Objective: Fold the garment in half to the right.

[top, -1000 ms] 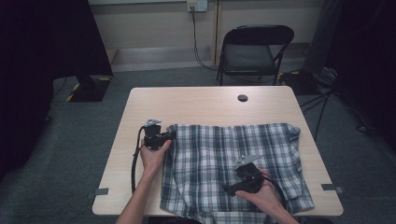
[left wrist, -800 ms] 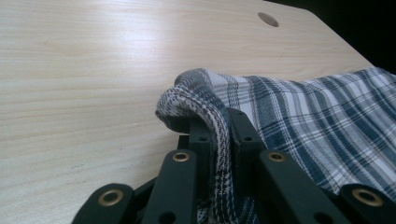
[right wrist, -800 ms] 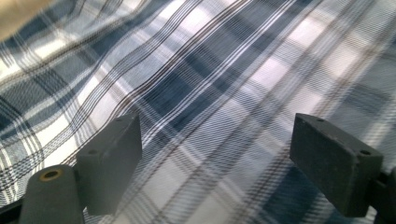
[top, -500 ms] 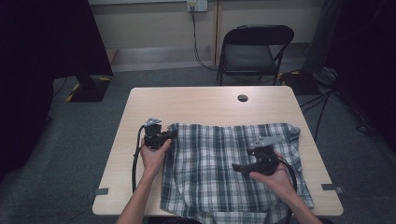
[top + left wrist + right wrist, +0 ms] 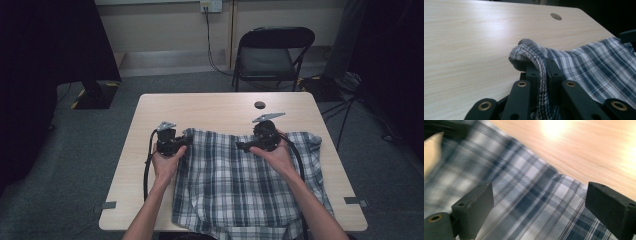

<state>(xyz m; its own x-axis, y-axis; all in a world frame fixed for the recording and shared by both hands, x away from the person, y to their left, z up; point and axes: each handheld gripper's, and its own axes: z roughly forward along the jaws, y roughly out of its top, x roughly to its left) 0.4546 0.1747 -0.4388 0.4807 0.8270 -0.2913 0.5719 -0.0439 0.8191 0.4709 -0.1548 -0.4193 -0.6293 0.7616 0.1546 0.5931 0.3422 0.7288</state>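
Dim room, overhead glare on the table [image 5: 554,130], motion blur across the right gripper view.

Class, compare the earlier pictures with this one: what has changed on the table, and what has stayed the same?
The right gripper moved from the shirt's near part up to its far edge, its jaws opening, nothing between them. The left gripper stays shut on the shirt's far left corner; the shirt lies spread as before.

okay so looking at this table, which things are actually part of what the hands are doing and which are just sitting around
In use:
- plaid cloth, spread on the table
- left claw, shut on the cloth's corner
- right claw, jaws just opened, above the cloth with nothing gripped

Lying about:
- small dark disc on the table
- folding chair behind it
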